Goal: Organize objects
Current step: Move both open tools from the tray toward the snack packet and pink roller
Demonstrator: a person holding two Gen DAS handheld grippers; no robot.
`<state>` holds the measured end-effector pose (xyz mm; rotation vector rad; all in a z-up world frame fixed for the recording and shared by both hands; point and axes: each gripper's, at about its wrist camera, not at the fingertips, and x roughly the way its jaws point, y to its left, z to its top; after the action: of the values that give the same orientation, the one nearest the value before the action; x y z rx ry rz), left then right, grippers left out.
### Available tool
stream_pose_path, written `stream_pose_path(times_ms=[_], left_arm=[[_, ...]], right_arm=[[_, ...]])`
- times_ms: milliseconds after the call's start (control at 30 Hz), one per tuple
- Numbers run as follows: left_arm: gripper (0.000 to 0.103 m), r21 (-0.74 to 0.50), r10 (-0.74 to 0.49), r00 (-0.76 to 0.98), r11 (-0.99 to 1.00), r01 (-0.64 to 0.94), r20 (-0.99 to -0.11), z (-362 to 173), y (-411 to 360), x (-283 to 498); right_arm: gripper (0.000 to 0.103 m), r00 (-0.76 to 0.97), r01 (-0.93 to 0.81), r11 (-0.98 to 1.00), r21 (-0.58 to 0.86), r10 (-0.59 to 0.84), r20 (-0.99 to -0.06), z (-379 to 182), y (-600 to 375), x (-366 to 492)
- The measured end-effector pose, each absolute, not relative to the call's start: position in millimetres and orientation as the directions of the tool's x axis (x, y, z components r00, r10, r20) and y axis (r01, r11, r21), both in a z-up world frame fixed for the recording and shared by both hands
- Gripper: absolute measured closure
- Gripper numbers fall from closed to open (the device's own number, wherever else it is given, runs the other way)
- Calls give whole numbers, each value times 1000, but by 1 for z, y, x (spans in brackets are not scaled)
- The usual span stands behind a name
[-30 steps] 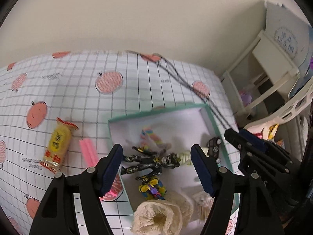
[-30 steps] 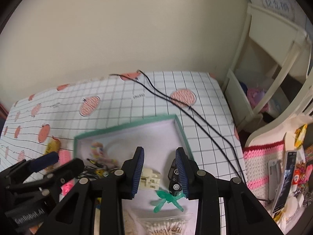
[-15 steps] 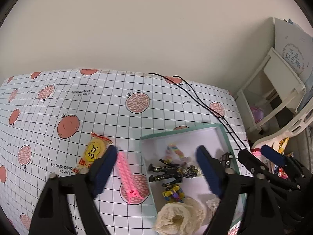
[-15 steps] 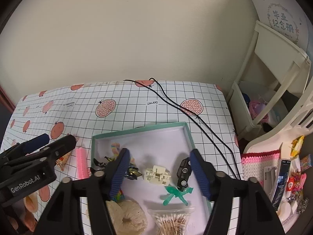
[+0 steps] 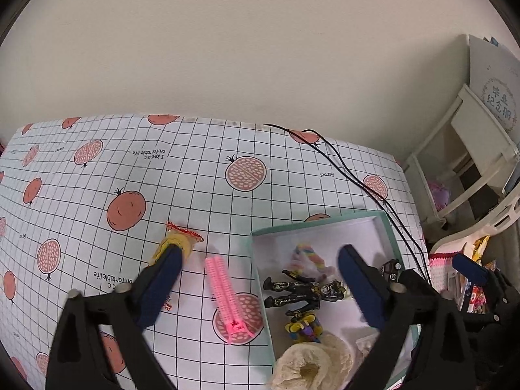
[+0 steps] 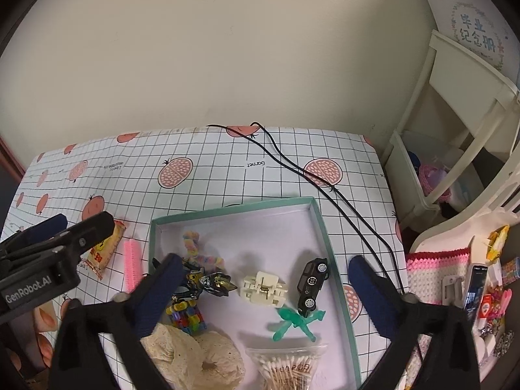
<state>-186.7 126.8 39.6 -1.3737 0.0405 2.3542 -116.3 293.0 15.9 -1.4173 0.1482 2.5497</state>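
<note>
A teal-rimmed white box (image 6: pixel 320 224) (image 5: pixel 388 224) holds a black-gold action figure (image 5: pixel 302 291) (image 6: pixel 211 281), a black toy car (image 6: pixel 312 281), a cream hair clip (image 6: pixel 265 289), a green toy (image 6: pixel 297 320), a colourful block toy (image 6: pixel 185 317), a rainbow twist (image 5: pixel 308 255), a lace scrunchie (image 6: pixel 195 357) and a cotton swab bag (image 6: pixel 286 369). Left of the box lie a pink comb (image 5: pixel 227 295) (image 6: pixel 131 265) and a yellow snack packet (image 5: pixel 177 243) (image 6: pixel 105 248). My left gripper (image 5: pixel 263 284) hangs open above the comb and box edge. My right gripper (image 6: pixel 265 289) stands open above the box.
Black cables (image 6: pixel 312 175) cross the pomegranate-print tablecloth (image 5: pixel 182 178) behind the box. A white shelf unit (image 6: pixel 455 123) stands at the right. A pink crocheted cloth (image 6: pixel 432 276) and small clutter (image 6: pixel 490 295) lie right of the table.
Both grippers have pulled back and up from the box. The right gripper, nearly shut beside the clip and car before, has spread wide open. The left gripper has also opened wider.
</note>
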Motion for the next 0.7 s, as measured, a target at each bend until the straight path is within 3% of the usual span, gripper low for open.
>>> stream_pose_path(times_ms=[433, 700], left_arm=[[3, -179, 310, -433, -931, -317, -846, 29, 113, -197], [3, -179, 252, -411, -962, -208, -876, 11, 68, -220]], right_arm=[[0, -501, -228, -974, -2, 118, -858, 10, 290, -119], [0, -517, -175, -984, 34, 62, -854, 6, 275, -124]])
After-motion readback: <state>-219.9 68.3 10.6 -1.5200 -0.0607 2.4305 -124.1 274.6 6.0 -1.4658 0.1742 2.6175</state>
